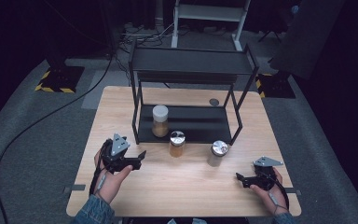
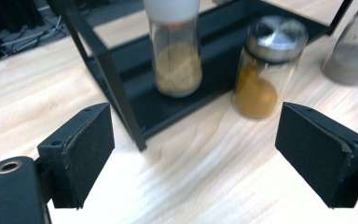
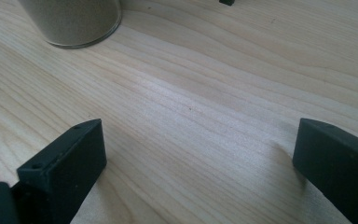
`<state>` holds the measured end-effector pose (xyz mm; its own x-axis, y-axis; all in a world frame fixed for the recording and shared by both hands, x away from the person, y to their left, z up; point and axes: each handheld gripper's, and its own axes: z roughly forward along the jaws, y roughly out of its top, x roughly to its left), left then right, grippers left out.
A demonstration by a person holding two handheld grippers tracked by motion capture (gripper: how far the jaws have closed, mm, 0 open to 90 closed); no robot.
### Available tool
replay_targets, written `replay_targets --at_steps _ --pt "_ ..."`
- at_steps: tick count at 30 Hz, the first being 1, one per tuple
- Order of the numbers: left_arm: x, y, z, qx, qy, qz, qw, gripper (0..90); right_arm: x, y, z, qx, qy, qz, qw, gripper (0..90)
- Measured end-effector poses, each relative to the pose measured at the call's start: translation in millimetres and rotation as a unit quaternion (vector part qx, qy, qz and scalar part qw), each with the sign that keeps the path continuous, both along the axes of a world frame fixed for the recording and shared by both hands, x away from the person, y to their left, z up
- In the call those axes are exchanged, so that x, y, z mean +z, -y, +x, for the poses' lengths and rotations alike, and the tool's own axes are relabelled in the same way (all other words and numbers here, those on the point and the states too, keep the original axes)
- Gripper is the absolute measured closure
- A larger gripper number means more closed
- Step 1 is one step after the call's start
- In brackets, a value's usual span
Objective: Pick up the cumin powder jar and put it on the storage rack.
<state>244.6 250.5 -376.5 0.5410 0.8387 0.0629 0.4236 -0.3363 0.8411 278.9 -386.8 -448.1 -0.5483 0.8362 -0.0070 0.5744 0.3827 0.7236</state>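
1. Grippers number two, one in each hand. The left gripper (image 1: 142,156) sits near the table's (image 1: 186,186) left edge, its jaws spread wide with nothing between them; in the left gripper view they frame bare wood and point toward the amber jar.
2. Jars number three. The white-capped jar (image 1: 160,121) of pale powder stands on the lower tier of the black shelf (image 1: 191,63), at its left.
3. The amber spice jar (image 1: 177,143), with a metal lid, stands on the table just in front of the shelf's near edge, right of the white-capped one.
4. The grey-powder jar (image 1: 218,153), also metal-lidded, stands on the table farther right, near the shelf's right leg.
5. The right gripper (image 1: 239,178) rests at the near right, jaws released and empty.
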Motion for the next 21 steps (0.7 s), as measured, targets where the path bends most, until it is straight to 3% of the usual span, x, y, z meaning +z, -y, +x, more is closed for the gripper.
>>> replay_targets --at_steps 9,21 --pt "-21.8 -5.5 -11.8 0.011 -0.023 0.015 0.9996 11.5 0.0 0.0 0.0 0.0 0.0 0.0 1.0 2.3" --pt "-43.6 -7.6 -20.0 0.022 -0.046 0.02 0.9985 11.2 0.0 0.0 0.0 0.0 0.0 0.0 1.0 2.3"
